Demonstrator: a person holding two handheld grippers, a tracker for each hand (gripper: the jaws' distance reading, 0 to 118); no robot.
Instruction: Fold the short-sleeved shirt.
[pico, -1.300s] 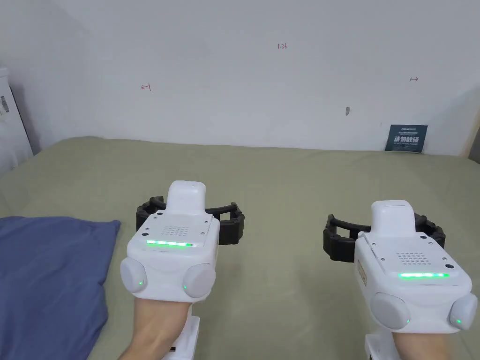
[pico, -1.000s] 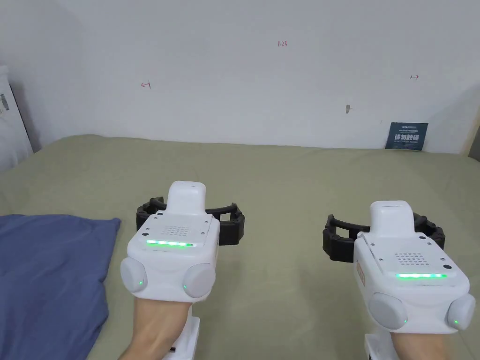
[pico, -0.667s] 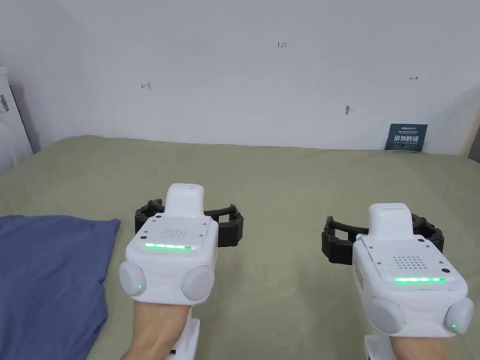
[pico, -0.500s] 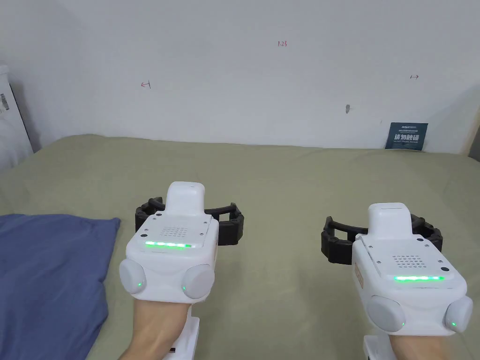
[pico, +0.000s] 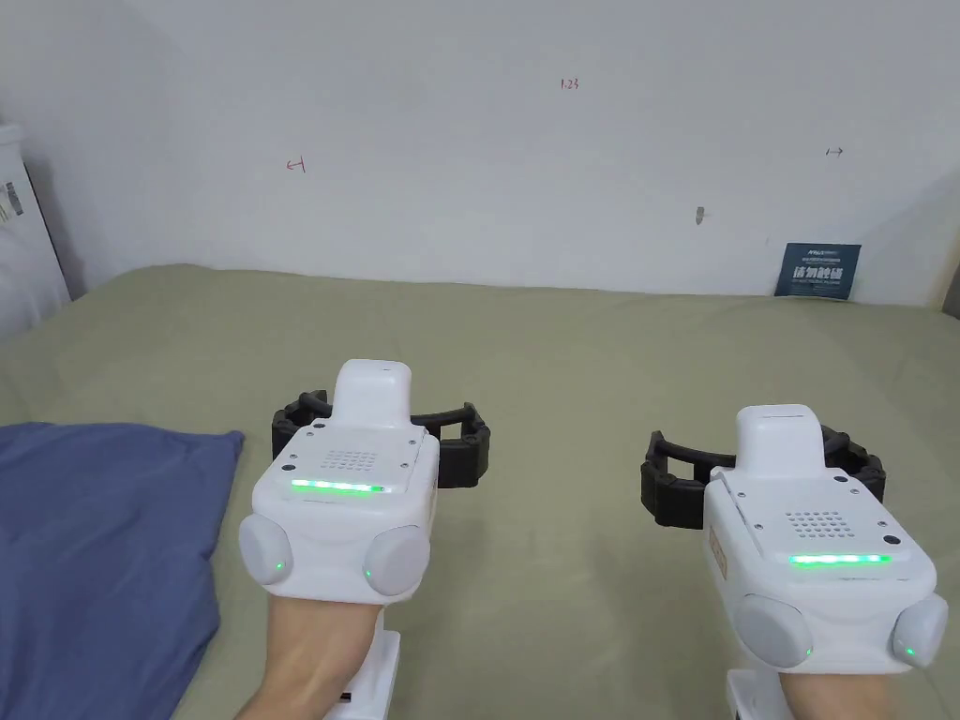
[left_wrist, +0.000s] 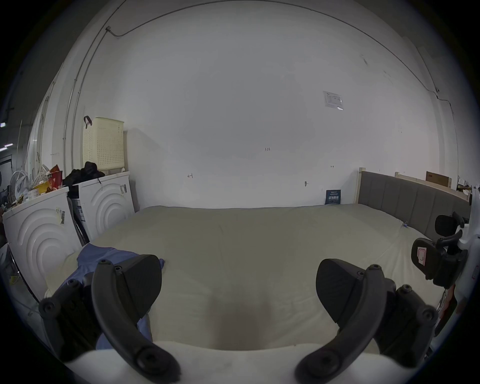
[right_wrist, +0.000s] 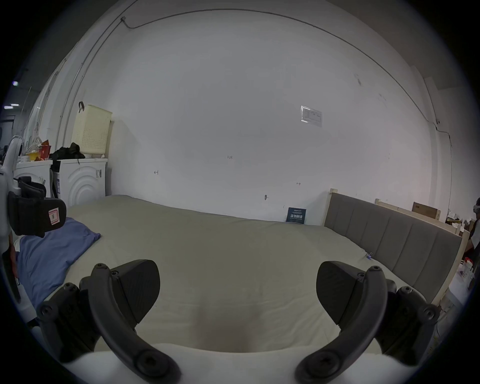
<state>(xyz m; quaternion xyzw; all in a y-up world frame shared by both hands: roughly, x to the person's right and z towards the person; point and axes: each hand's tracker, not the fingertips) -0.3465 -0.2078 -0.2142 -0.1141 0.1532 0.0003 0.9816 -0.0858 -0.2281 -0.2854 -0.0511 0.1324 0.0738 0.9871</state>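
Observation:
A blue shirt (pico: 94, 553) lies folded on the olive bed sheet (pico: 581, 375) at the left, also seen as blue cloth (left_wrist: 104, 257) and blue cloth (right_wrist: 52, 252) in the gripper views. My left gripper (pico: 380, 436) hovers over the sheet just right of the shirt, jaws wide apart and empty (left_wrist: 239, 285). My right gripper (pico: 764, 469) hangs farther right over bare sheet, jaws also wide apart with nothing between them (right_wrist: 237, 285). Neither touches the shirt.
A white wall (pico: 562, 187) runs behind the bed, with a small dark sign (pico: 817, 270) leaning at its foot. White appliances (left_wrist: 104, 202) and a cream basket (left_wrist: 104, 145) stand left of the bed. A grey headboard (right_wrist: 389, 233) borders the right side.
Both grippers stay almost where they were, jaws still apart. The picture shifts slightly as the head camera moves; the shirt lies unmoved.

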